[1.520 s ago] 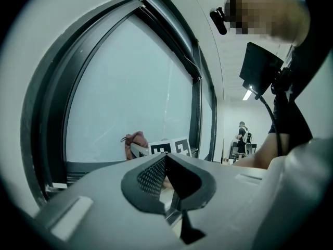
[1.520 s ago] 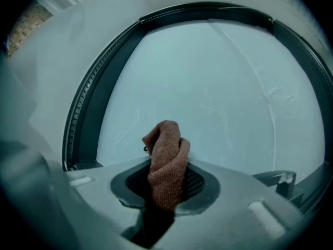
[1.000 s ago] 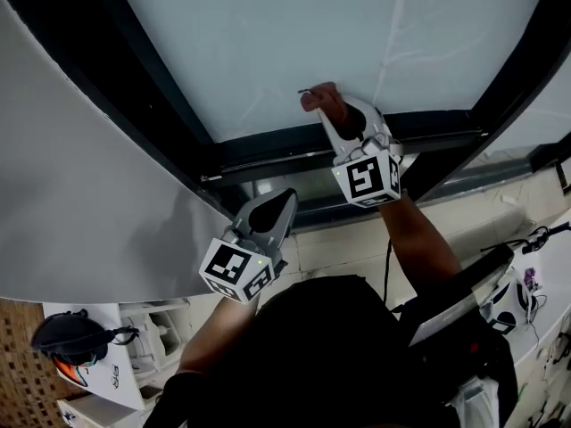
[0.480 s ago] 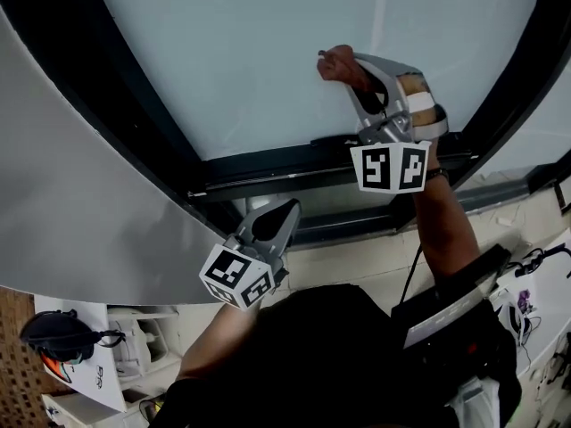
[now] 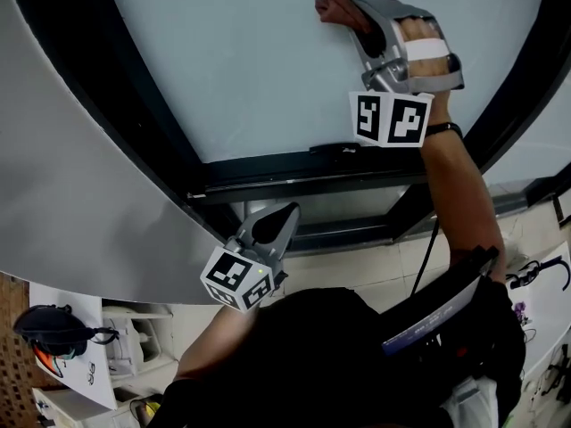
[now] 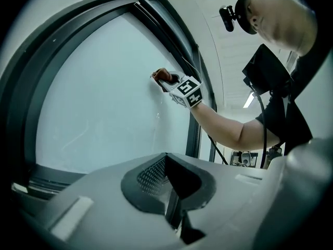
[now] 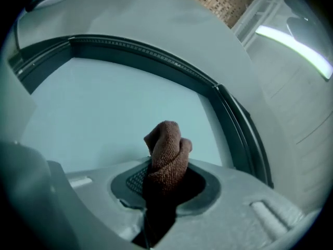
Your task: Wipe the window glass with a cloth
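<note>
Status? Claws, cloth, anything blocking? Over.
Right claw shut on cloth, cloth against glass, up high. Left claw shut, empty, low by frame. Nothing blocking.

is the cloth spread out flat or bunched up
Bunched up: the brown cloth sticks out of the shut right gripper as a folded wad, not a flat sheet.
</note>
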